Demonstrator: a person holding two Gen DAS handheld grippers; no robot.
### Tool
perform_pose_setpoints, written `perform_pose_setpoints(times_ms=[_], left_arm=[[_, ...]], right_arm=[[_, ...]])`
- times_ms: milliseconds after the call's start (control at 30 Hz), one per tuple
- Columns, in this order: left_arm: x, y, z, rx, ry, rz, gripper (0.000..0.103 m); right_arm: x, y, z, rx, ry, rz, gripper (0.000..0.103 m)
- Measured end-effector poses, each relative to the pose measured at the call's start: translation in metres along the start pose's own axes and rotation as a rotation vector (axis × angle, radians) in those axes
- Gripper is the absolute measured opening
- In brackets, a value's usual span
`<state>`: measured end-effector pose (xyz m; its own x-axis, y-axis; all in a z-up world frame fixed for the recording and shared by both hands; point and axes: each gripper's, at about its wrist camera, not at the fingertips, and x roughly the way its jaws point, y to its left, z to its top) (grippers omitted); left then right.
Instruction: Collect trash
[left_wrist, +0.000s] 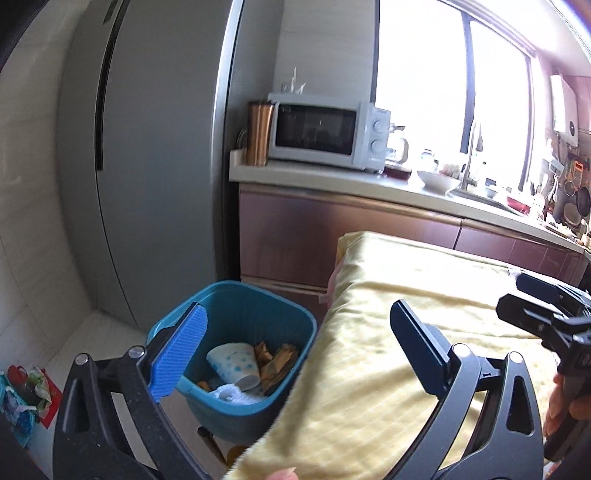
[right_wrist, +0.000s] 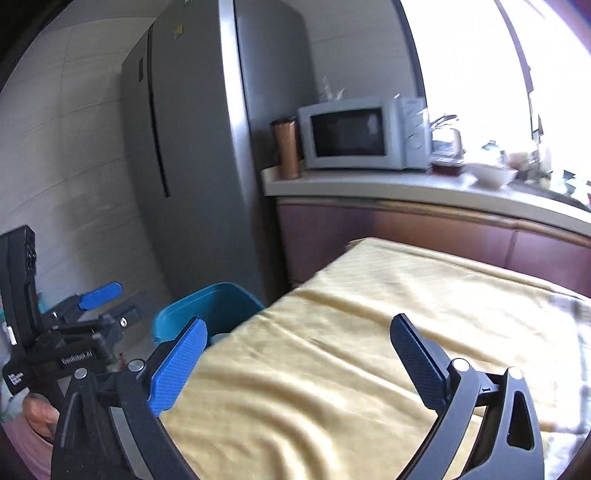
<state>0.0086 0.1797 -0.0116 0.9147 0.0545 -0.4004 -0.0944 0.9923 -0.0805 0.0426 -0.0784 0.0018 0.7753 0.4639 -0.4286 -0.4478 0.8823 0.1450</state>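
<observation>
A blue trash bin (left_wrist: 236, 314) stands on the floor left of the table and holds a white paper cup with blue dots (left_wrist: 233, 360), brown wrappers (left_wrist: 277, 363) and white crumpled paper (left_wrist: 236, 392). My left gripper (left_wrist: 295, 332) is open and empty, held above the bin's right rim and the table edge. My right gripper (right_wrist: 297, 341) is open and empty above the yellow cloth (right_wrist: 369, 350). The bin also shows in the right wrist view (right_wrist: 210, 308), partly hidden by the table. The left gripper (right_wrist: 99, 295) appears at the left there.
The table is covered by a yellow cloth (left_wrist: 406, 295). A grey fridge (left_wrist: 147, 147) stands behind the bin. A counter (left_wrist: 332, 181) carries a white microwave (left_wrist: 325, 131), a copper canister (left_wrist: 260, 133), bowls and a sink. Coloured bags (left_wrist: 26, 391) lie on the floor at left.
</observation>
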Motion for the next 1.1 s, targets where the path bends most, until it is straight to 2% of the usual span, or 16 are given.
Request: perform_pose_setpoints(times_ms=[167, 367, 700, 1100], left_arm=[[-0.012, -0.025, 0.002, 0.036, -0.050, -0.019, 0.098], [-0.022, -0.051, 0.002, 0.057, -0.085, -0.036, 0.098], [-0.033, -0.073, -0.004, 0.080, -0.129, -0.073, 0.098], [-0.043, -0.082, -0.011, 0.090, -0.165, -0.096, 0.098]], right_arm=[[-0.035, -0.013, -0.008, 0.014, -0.083, -0.103, 0.096], [-0.059, -0.027, -0.018, 0.046, -0.135, -0.181, 0.096], [-0.089, -0.038, -0.035, 0.073, -0.191, -0.270, 0.096], [-0.100, -0.042, -0.043, 0.080, -0.224, -0.335, 0.096]])
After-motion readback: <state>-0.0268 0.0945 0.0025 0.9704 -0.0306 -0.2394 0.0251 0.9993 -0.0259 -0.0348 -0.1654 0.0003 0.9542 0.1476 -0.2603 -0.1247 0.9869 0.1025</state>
